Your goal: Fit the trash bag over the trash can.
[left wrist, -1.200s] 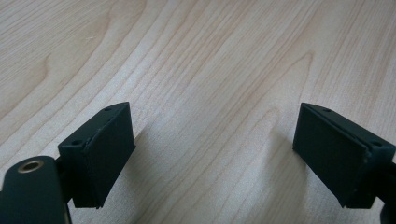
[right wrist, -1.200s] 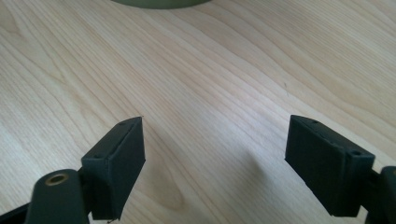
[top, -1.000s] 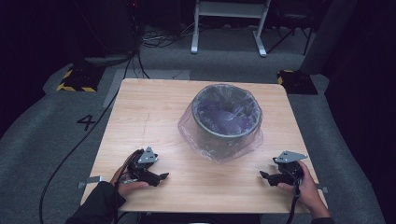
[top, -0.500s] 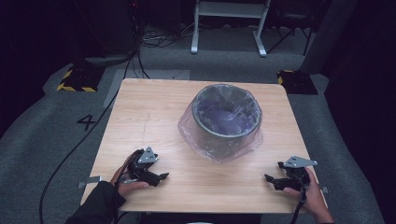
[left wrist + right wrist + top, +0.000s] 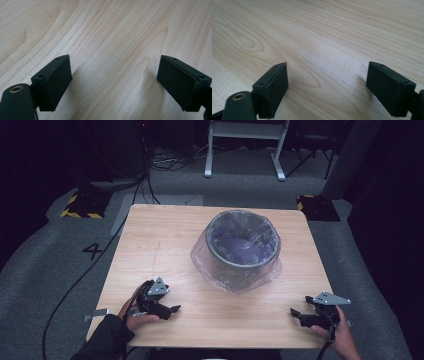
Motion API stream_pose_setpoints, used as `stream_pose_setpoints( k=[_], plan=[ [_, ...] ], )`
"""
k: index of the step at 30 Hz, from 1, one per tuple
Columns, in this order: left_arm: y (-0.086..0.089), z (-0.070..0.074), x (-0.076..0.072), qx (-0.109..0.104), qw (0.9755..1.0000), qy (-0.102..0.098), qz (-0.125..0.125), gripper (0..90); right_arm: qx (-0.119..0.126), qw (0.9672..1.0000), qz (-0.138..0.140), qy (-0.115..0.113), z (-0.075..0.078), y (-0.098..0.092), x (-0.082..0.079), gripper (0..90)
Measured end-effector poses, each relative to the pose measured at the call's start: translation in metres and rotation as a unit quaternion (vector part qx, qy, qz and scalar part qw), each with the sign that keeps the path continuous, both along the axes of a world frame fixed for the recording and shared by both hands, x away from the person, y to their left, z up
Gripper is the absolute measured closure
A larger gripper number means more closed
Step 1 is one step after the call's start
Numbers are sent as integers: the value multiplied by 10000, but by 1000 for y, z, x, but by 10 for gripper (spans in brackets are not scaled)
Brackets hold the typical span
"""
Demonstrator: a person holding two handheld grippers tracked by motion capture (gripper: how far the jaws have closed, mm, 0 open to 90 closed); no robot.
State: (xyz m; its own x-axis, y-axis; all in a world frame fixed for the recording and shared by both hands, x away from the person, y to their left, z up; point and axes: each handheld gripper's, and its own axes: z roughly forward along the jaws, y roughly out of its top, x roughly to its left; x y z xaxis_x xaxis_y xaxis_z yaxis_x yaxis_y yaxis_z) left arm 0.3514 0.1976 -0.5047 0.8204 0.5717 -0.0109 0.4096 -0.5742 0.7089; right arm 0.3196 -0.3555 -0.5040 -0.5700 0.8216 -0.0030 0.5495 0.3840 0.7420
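A grey round bin (image 5: 243, 245) lined with a clear plastic bag (image 5: 235, 277) stands upright on the wooden table (image 5: 165, 240), right of the middle. My left gripper (image 5: 172, 309) rests low on the table near the front left edge, held by a hand, jaws open and empty. In the left gripper view its two black pads (image 5: 53, 82) stand wide apart over bare wood. My right gripper (image 5: 295, 315) sits at the front right corner in a hand, also open. Its pads (image 5: 273, 87) in the right gripper view frame only wood grain.
The bag's loose skirt spreads on the table around the bin. Beyond the table lie grey carpet, a white frame's legs (image 5: 245, 150), cables (image 5: 75, 285), yellow-black striped blocks (image 5: 80, 205) and a floor marking "4" (image 5: 93, 251).
The right hand and its gripper have slid toward the front right corner of the table. The left gripper and the bin have stayed where they were.
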Motion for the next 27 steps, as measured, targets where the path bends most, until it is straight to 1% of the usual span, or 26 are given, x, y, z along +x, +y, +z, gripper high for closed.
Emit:
stream_pose_setpoints(
  k=[12, 27],
  plan=[
    [0, 0, 2, 2, 10000, -2, -69, 118, 0, 10000, -48, -2, 0, 1, 0, 169],
    [-1, 0, 4, 1, 10000, 11, -75, 116, 4, 10000, -78, -1, 0, 1, 1, 169]
  ],
)
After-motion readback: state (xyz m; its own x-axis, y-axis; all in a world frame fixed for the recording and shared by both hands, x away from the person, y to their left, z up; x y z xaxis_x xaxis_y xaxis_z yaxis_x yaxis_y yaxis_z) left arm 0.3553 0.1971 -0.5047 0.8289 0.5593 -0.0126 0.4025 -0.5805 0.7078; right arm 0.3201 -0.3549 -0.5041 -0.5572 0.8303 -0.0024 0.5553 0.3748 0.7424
